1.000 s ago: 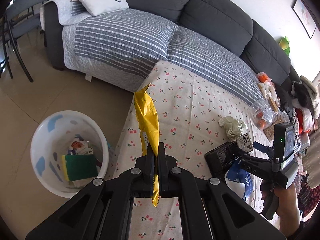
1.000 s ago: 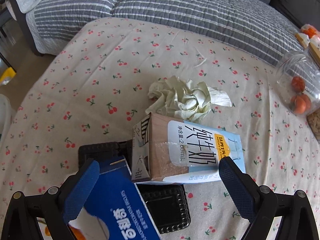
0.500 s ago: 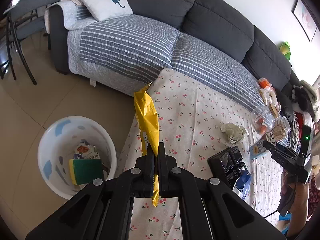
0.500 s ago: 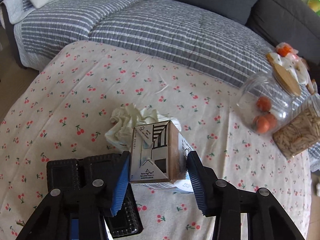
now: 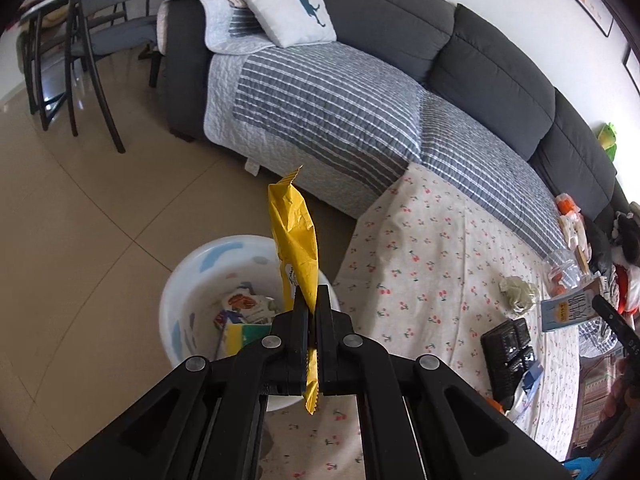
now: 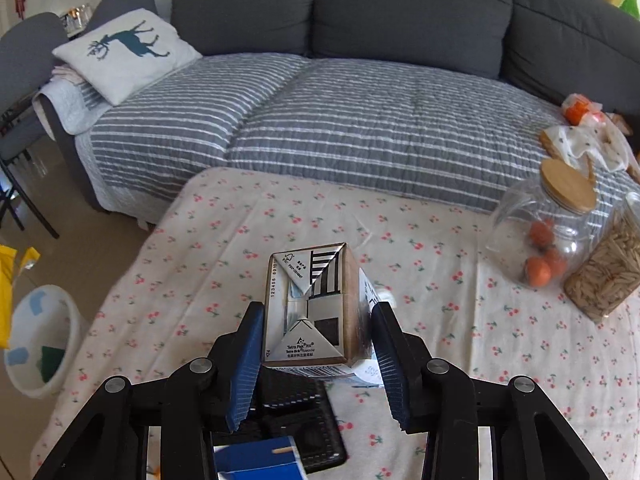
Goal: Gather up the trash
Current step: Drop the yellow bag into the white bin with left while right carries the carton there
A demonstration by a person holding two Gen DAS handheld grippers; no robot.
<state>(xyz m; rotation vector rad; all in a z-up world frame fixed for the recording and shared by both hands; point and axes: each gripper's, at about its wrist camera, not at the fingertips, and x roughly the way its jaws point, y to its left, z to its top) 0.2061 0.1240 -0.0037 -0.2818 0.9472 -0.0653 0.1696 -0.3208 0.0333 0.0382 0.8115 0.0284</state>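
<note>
The left gripper (image 5: 311,312) pinches a crumpled yellow wrapper (image 5: 295,240) upright above the white bin (image 5: 188,280) on the floor, left of the cherry-print table (image 5: 420,264). The right gripper (image 6: 316,340), its jaws just closed, clamps a milk carton (image 6: 310,308), apparently clear of the cloth. Crumpled paper (image 5: 518,289) lies on the table's far side.

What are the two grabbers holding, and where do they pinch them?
Left gripper pinches the yellow wrapper near its lower end; right gripper squeezes the milk carton's sides.
</note>
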